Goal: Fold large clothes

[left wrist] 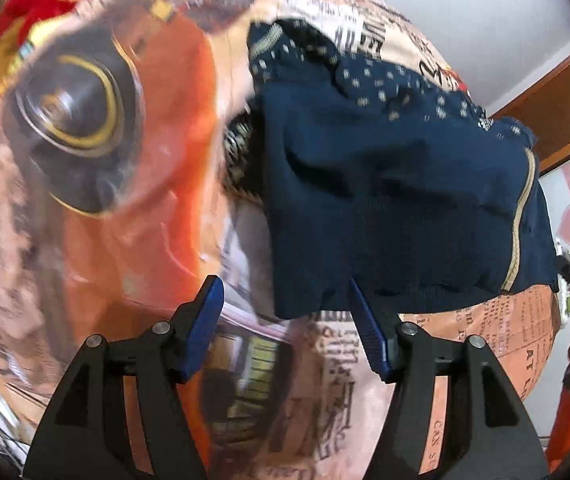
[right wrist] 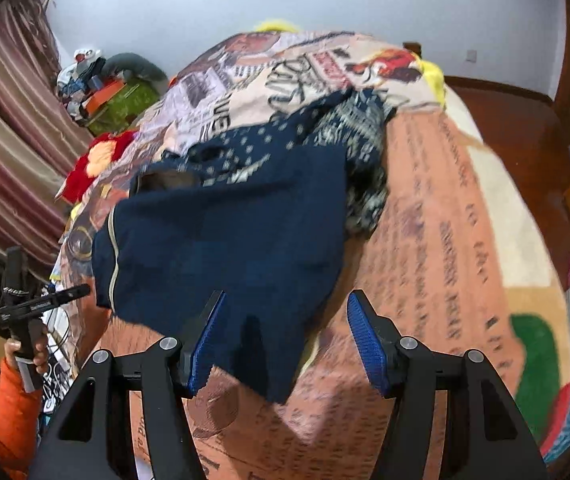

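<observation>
Navy sweater (right wrist: 225,232) is lying half-folded on the printed blanket (right wrist: 445,208), both the left gripper (left wrist: 285,320) and right gripper (right wrist: 283,332) spread wide holding nothing, so I'd guess grabbing the hem comes next.

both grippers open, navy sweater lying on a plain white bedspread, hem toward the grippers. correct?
Not quite: the bedspread is not plain white. It carries an orange and cream newspaper-style print, clear in the right wrist view. The rest stands: left gripper and right gripper are open, navy sweater hem toward them.
</observation>
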`<state>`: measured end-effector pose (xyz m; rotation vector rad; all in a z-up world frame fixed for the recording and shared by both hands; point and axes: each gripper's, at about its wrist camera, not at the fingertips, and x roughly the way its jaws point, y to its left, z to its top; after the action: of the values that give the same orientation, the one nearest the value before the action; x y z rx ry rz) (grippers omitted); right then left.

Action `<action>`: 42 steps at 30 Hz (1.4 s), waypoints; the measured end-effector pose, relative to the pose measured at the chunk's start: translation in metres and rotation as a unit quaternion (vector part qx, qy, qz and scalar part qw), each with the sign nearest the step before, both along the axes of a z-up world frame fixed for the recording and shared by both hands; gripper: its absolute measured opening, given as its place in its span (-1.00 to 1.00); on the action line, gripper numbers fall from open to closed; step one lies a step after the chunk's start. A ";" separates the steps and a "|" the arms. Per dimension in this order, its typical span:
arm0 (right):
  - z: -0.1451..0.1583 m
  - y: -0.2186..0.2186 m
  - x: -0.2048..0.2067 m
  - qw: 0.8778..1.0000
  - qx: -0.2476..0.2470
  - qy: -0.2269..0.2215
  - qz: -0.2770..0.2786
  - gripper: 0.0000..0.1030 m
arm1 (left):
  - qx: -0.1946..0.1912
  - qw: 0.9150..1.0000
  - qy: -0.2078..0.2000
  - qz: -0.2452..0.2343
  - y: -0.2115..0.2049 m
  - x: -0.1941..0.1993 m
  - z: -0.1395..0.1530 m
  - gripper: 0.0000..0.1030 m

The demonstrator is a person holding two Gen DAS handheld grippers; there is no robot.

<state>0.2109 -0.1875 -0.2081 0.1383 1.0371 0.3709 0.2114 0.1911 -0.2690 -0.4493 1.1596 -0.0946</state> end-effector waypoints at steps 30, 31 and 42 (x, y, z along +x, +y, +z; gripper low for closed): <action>0.101 0.011 0.022 0.985 0.052 -0.165 0.005 -0.94 | -0.008 0.974 -0.222 -0.052 -0.049 0.038 0.182 -0.93; 0.102 0.009 0.025 0.985 0.053 -0.163 0.000 -0.94 | -0.006 0.974 -0.221 -0.050 -0.049 0.042 0.182 -0.93; 0.046 -0.010 0.028 0.999 0.006 -0.047 -0.023 -0.90 | 0.018 0.981 -0.177 -0.072 -0.059 0.030 0.138 -0.93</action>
<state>0.2387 -0.1979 -0.1620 0.1531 0.9367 0.3384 0.2413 0.1318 -0.1311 -0.3015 0.8405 -0.2687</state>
